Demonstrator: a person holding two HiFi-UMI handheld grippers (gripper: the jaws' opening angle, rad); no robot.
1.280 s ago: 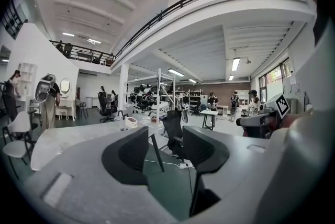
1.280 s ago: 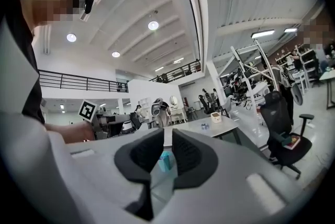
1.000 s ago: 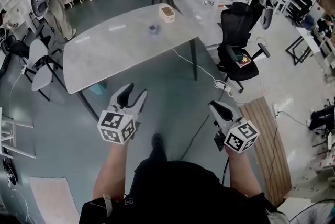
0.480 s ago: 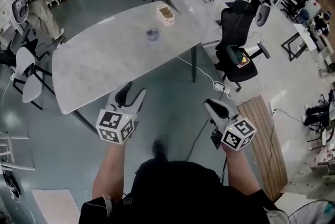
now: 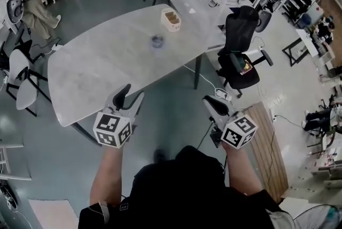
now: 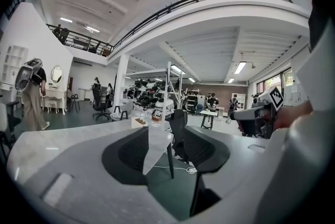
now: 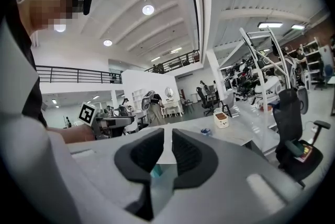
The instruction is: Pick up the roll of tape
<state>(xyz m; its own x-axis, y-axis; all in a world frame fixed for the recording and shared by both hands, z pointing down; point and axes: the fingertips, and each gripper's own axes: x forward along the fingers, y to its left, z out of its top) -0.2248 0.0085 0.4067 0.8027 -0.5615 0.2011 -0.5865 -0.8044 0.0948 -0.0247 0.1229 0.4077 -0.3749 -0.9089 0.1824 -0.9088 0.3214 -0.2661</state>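
The roll of tape (image 5: 157,40) is a small dark ring lying on the pale grey table (image 5: 96,67), just in front of a small open box (image 5: 171,18). In the right gripper view the tape (image 7: 205,132) shows as a small blue spot on the tabletop. My left gripper (image 5: 133,93) hovers at the table's near edge, jaws wide open and empty (image 6: 166,131). My right gripper (image 5: 208,101) is over the floor to the right of the table, its jaws nearly together with nothing between them (image 7: 168,134). Both are far short of the tape.
A black office chair (image 5: 240,35) stands right of the table, with a white cable (image 5: 206,81) on the floor beside it. A white chair (image 5: 18,78) stands at the left. A person (image 5: 32,0) walks at the far left. A wooden floor strip (image 5: 270,147) lies to the right.
Both grippers have travelled forward toward the table. Its near edge now lies right at the left gripper. The jaws look the same as before.
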